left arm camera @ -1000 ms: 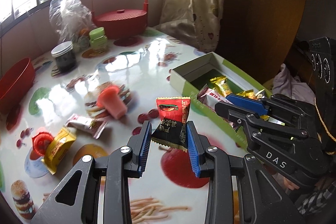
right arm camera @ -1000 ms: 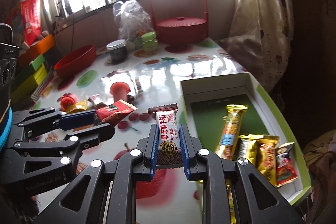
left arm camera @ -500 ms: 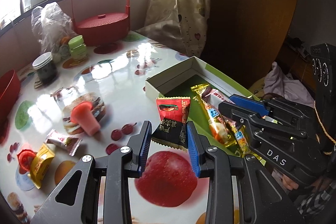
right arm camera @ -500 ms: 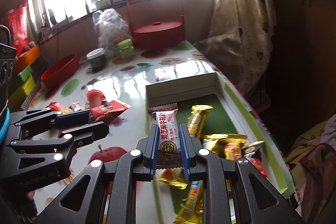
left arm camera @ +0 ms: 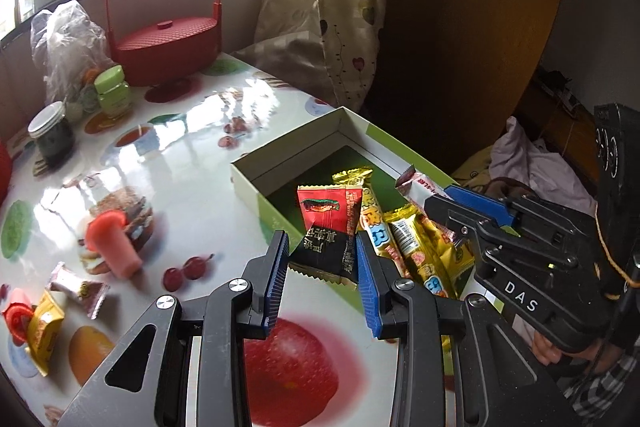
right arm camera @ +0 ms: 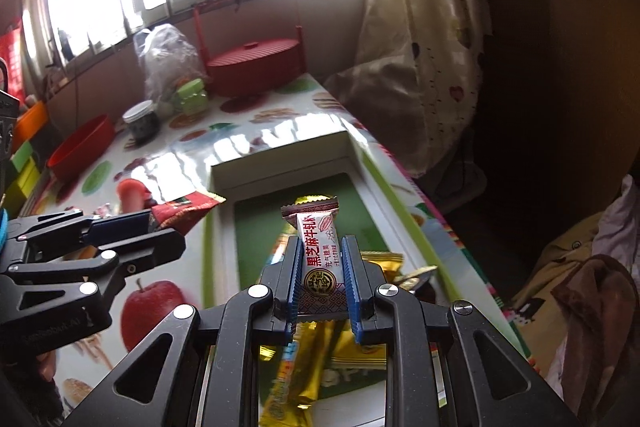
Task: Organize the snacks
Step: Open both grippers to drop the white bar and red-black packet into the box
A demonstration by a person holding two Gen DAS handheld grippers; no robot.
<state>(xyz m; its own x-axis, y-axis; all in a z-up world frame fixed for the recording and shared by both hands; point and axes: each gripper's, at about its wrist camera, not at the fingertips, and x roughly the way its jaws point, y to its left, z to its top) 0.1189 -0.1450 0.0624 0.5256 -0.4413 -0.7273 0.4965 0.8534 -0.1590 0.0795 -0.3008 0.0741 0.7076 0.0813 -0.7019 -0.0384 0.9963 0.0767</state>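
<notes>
The yellow packets (right arm camera: pixel 304 383) in the box (right arm camera: pixel 376 171) lie partly hidden beneath the right tool (right arm camera: pixel 322 283).

Two close downward views, shared box (left arm camera: pixel 256 183)

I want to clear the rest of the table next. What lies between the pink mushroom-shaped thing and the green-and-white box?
Nothing loose: in the left wrist view only bare printed tablecloth shows between the pink mushroom-shaped thing and the box.
</notes>
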